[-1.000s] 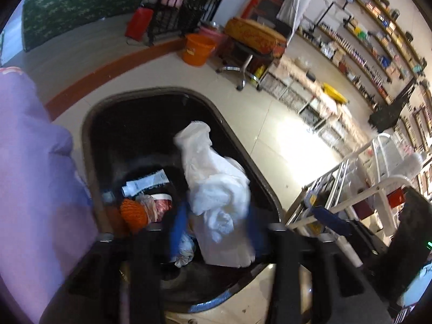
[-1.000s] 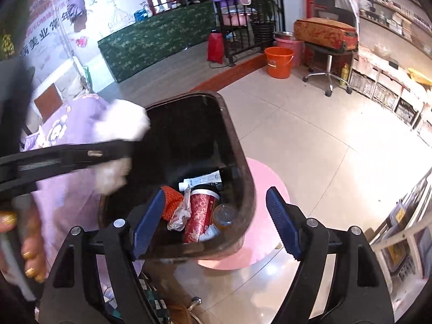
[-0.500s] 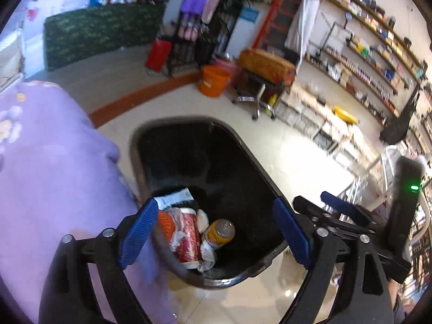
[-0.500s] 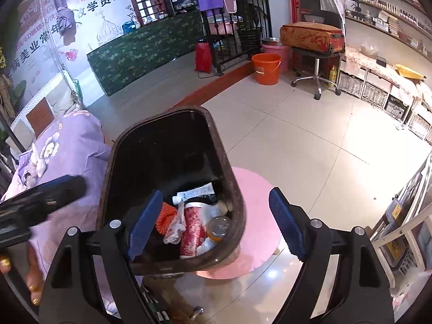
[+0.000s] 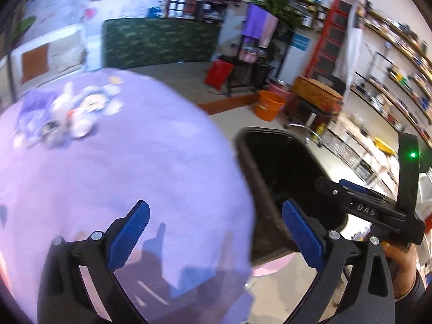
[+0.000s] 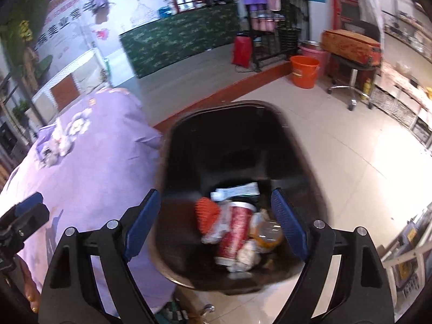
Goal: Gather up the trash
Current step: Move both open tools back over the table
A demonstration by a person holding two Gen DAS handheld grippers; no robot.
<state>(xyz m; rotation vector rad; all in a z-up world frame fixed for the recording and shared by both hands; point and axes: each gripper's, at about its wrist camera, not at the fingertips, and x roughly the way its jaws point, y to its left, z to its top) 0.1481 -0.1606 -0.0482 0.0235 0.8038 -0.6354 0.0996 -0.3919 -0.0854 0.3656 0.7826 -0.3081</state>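
A black trash bin [image 6: 237, 124] stands on the floor beside a table with a purple cloth [image 6: 89, 162]. In the bin lie a red paper cup [image 6: 236, 229], an orange net [image 6: 206, 213], a tube and crumpled wrappers. My right gripper [image 6: 213, 226] is open and empty above the bin. My left gripper [image 5: 213, 232] is open and empty over the purple cloth [image 5: 108, 175], left of the bin [image 5: 280, 167]. A small pile of trash [image 5: 67, 118] lies far back on the cloth; it also shows in the right wrist view [image 6: 59, 143].
A pink mat [image 5: 272, 266] lies under the bin. An orange bucket [image 6: 303, 71], a stool with a cushion [image 6: 351, 46], a black rack [image 5: 253, 54] and wall shelves [image 5: 391, 81] stand on the tiled floor behind.
The left gripper let a white tissue wad fall into the bin, opened, then swung left from above the bin to over the purple cloth. The right gripper stayed open over the bin.
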